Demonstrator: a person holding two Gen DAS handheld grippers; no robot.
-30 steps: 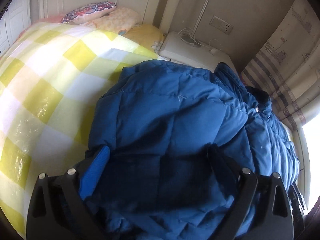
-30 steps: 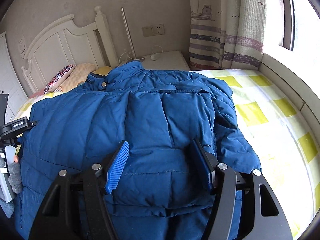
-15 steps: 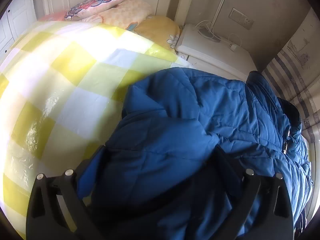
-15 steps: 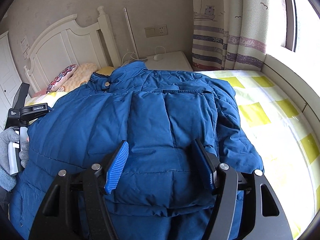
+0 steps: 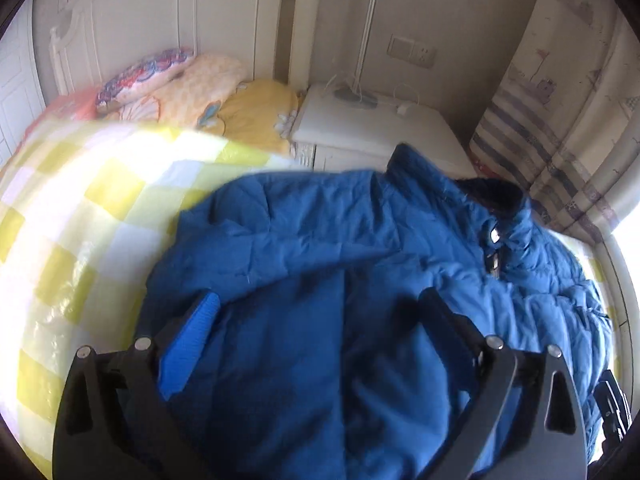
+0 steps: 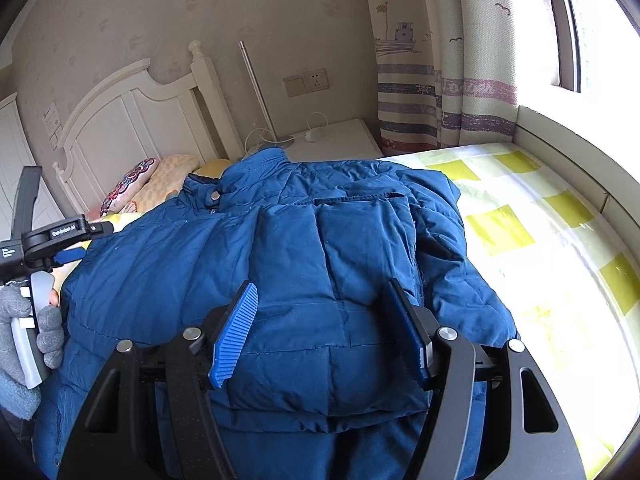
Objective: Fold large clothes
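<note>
A blue padded jacket [image 6: 328, 248] lies spread on the bed, collar toward the headboard, one sleeve folded across its body. It fills the lower half of the left wrist view [image 5: 340, 280]. My right gripper [image 6: 320, 300] is open, jaws wide apart, hovering over the folded sleeve near the hem. My left gripper [image 5: 316, 304] is open over the jacket's left side, with fabric between its jaws but not pinched. The left gripper also shows in the right wrist view [image 6: 60, 240], held by a gloved hand at the jacket's left edge.
The bed has a yellow and white checked cover [image 5: 80, 208] [image 6: 540, 240]. Pillows [image 5: 180, 84] lie by the white headboard [image 6: 132, 120]. A white nightstand [image 5: 360, 128] with a lamp and cables stands beyond the bed. Striped curtains [image 6: 432, 92] hang by the window on the right.
The left gripper has swung up and back, now showing headboard and pillows. The jacket's left side lies flatter. The right gripper has hardly moved.
</note>
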